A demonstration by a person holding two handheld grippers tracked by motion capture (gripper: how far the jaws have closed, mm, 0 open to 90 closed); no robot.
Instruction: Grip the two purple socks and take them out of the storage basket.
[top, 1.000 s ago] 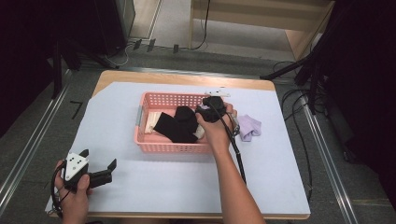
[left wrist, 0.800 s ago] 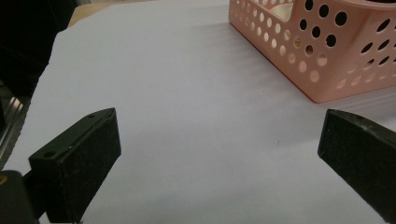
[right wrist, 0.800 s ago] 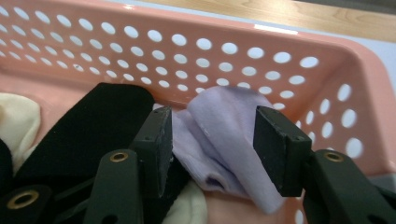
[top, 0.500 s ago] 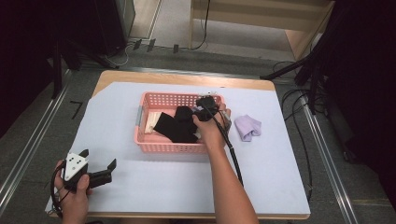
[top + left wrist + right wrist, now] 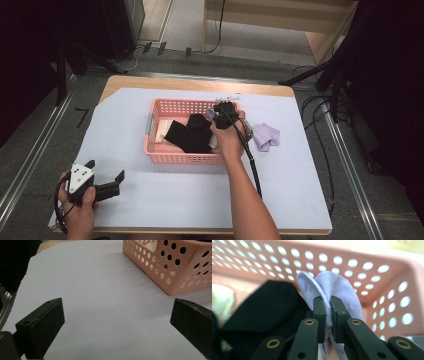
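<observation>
Right gripper view: tongs point(image 5: 328, 315) pinch lilac cloth point(image 5: 337, 287) near basket wall point(image 5: 362, 267).

High view: looked forward and down from above table point(image 5: 150, 210). Left gripper view: sat low over table, faced basket point(image 5: 180, 270) corner from near. Right gripper view: sat inside basket, very close to lilac cloth point(image 5: 337, 290), faced perforated wall. Shared across all three: pink basket.
</observation>
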